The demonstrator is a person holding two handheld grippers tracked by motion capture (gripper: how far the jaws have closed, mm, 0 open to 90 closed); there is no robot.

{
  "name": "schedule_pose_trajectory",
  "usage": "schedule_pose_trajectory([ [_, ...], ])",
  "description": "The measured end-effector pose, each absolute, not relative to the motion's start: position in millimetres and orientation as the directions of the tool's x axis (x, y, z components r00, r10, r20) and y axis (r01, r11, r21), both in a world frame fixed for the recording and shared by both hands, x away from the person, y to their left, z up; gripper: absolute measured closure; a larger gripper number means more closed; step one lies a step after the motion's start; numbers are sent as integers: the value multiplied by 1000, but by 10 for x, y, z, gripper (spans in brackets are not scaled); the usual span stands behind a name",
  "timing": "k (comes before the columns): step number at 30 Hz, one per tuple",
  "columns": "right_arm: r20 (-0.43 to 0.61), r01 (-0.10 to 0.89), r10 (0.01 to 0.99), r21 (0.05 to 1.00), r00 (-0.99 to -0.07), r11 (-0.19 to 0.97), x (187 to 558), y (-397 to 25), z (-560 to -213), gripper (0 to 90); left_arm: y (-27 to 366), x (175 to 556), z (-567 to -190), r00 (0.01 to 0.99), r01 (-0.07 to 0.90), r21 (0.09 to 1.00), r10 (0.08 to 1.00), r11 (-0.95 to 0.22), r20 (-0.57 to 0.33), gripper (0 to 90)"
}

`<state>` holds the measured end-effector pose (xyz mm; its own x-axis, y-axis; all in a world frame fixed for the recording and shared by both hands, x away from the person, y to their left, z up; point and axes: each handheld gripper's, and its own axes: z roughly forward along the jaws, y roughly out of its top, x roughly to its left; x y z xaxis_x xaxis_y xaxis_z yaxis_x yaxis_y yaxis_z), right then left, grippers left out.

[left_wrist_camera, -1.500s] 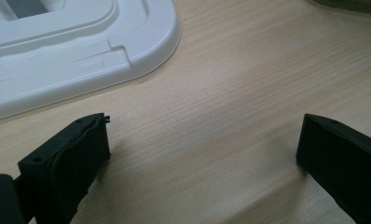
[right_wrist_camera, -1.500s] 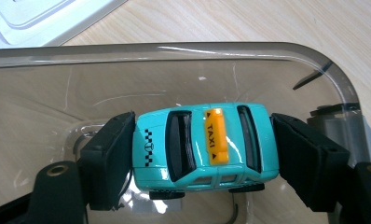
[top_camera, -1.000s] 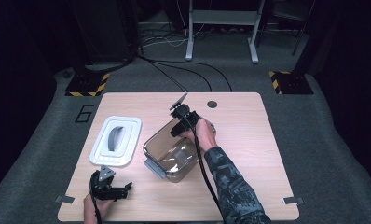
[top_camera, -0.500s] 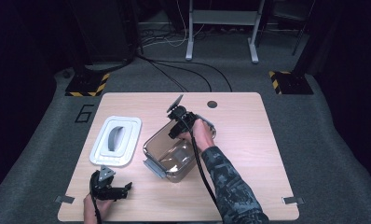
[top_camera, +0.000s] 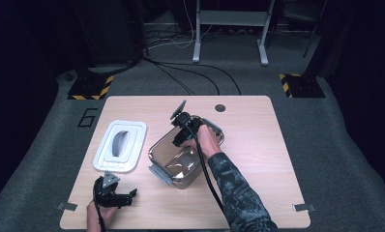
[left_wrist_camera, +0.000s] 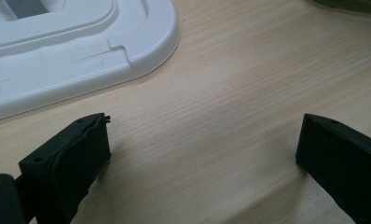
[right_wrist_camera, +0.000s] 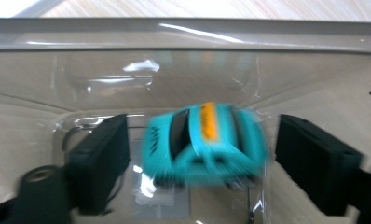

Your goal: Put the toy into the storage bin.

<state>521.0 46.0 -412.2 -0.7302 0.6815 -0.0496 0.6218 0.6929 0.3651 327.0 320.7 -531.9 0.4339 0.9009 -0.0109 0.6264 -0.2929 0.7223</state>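
Centrally, a wooden worktop (top_camera: pixel 258 145) is seen carrying a clear plastic box (top_camera: pixel 181 162), with a white lid (top_camera: pixel 120 146) lying flat well to its left. The right gripper (top_camera: pixel 180 137) is held over the box's far rim, its fingers (right_wrist_camera: pixel 104 158) spread apart. A blurred turquoise toy car (right_wrist_camera: pixel 204 140) is seen between them, inside the box, gripped by neither. The left gripper (top_camera: pixel 123 198) rests low by the near edge, fingers (left_wrist_camera: pixel 76 154) released, just beside the lid's corner.
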Motion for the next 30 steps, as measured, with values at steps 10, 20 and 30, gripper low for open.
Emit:
schedule_pose_trajectory([
  [10,-59,554,654,477,-754,682,4939,284,-3829,61,3206,3270,-5318,432,624,725,902,-292,-9,29],
  [20,-77,512,677,594,-732,621,4680,-103,-3578,10,3206,3270,-5318,432,625,724,902,-292,-9,29],
  [30,-69,514,738,673,-671,531,4394,-636,-3542,0,3204,3269,-5318,431,625,725,902,-291,-9,29],
])
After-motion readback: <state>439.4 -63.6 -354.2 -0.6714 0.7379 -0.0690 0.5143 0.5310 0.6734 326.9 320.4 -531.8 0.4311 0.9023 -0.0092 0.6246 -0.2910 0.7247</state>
